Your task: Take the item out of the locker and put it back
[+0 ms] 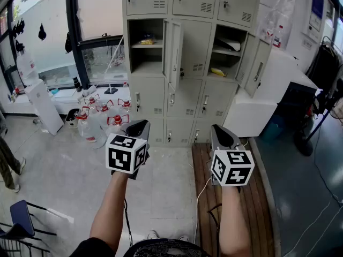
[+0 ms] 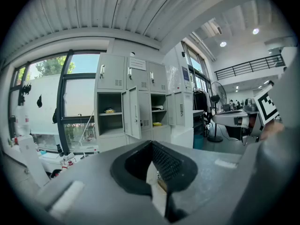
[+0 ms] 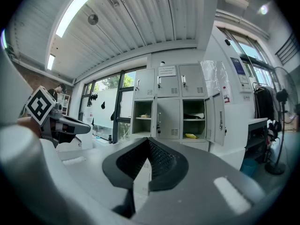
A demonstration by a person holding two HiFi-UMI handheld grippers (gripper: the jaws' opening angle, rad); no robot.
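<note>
A bank of grey lockers [image 1: 195, 52] stands ahead, a few steps away. Two doors hang open. The left open locker [image 1: 147, 47] holds a small yellow item [image 1: 146, 40] on its shelf. In the right open locker [image 1: 229, 55] a yellow item [image 1: 218, 72] lies on the bottom, with a dark and white thing above it. My left gripper [image 1: 140, 124] and right gripper [image 1: 220, 128] are held side by side at waist height, pointing at the lockers. Both are shut with nothing in them, as the left gripper [image 2: 151, 146] and right gripper [image 3: 149, 143] show in their own views.
Several water jugs with red caps [image 1: 102, 116] stand on the floor left of the lockers. A white cabinet [image 1: 249, 116] sits to the right. I stand beside a wooden platform [image 1: 214, 197] with a cable across it. A blue chair [image 1: 21, 218] and a person's leg [image 1: 8, 165] are at left.
</note>
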